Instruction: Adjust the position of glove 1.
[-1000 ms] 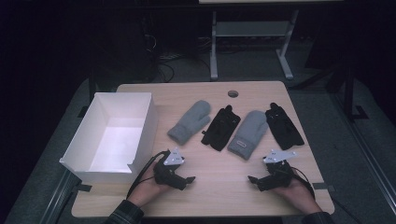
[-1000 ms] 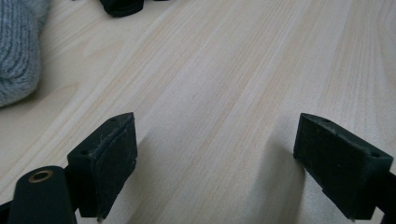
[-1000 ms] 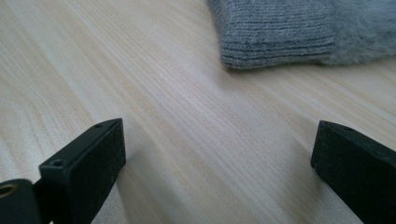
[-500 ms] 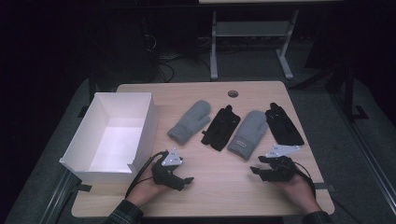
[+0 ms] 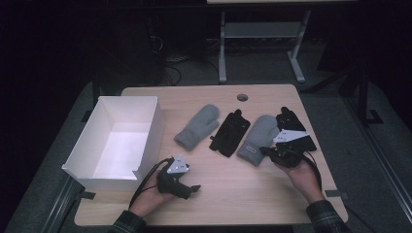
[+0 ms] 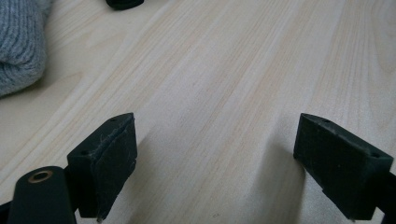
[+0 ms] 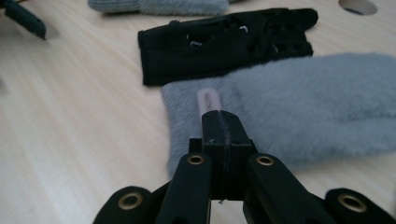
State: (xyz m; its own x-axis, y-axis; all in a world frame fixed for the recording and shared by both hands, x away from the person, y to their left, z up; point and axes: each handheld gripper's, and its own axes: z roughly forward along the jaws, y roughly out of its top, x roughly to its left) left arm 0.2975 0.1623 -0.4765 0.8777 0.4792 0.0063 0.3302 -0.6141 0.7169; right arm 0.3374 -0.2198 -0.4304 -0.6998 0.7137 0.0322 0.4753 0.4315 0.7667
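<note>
The right gripper [image 5: 272, 151] hangs over the cuff end of a grey mitten [image 5: 257, 139], its jaws having just closed pad to pad with nothing between them. That mitten lies flat between two black gloves [image 5: 230, 132] on the wooden table [image 5: 243, 194]. The left gripper [image 5: 187, 187] rests near the front edge, jaws spread wide over bare wood. A second grey mitten [image 5: 198, 126] lies beside a white box [image 5: 145, 131].
</note>
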